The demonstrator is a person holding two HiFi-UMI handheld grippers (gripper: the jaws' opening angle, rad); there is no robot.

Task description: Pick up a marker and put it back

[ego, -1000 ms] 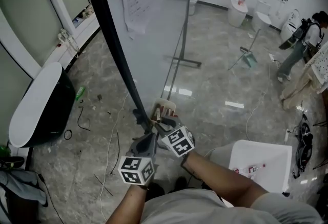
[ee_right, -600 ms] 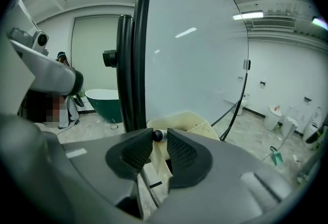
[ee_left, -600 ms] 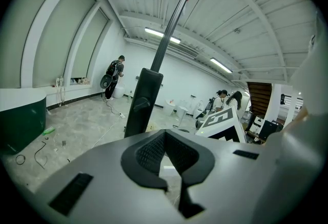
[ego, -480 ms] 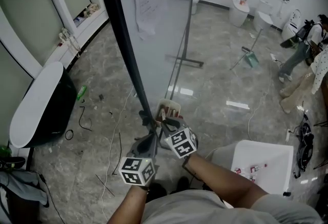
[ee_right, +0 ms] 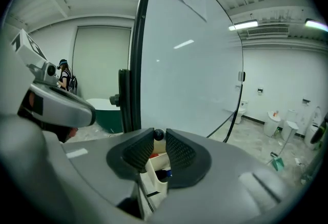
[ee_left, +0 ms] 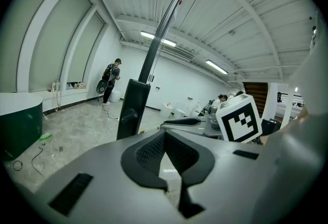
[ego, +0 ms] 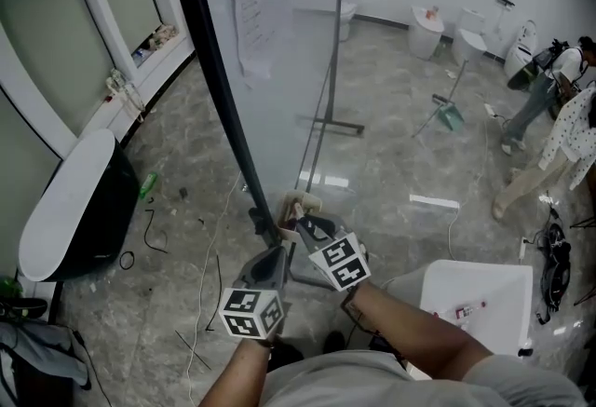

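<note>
A cream marker holder (ego: pixel 300 206) hangs at the foot of the whiteboard (ego: pixel 279 70); in the right gripper view the holder (ee_right: pixel 156 169) shows red and blue markers inside. My right gripper (ego: pixel 304 228) sits just above it. Its jaws have just been closing, and a marker's dark round end (ee_right: pixel 159 135) is pinched between the pad tips of the right gripper (ee_right: pixel 159 142). My left gripper (ego: pixel 272 258) hovers beside it on the left. In its own view the left gripper (ee_left: pixel 164 138) has its pads meeting with nothing between them.
The board's black frame post (ego: pixel 214 79) runs down to the grippers. A white table (ego: pixel 475 298) with small items stands at lower right. A dark white-topped tub (ego: pixel 65 200) sits left, cables (ego: pixel 149 219) lie on the floor, and people (ego: pixel 549 79) stand far right.
The right gripper's jaws have narrowed onto the marker at the holder, and its cube has shifted slightly right. The left gripper stays about where it was.
</note>
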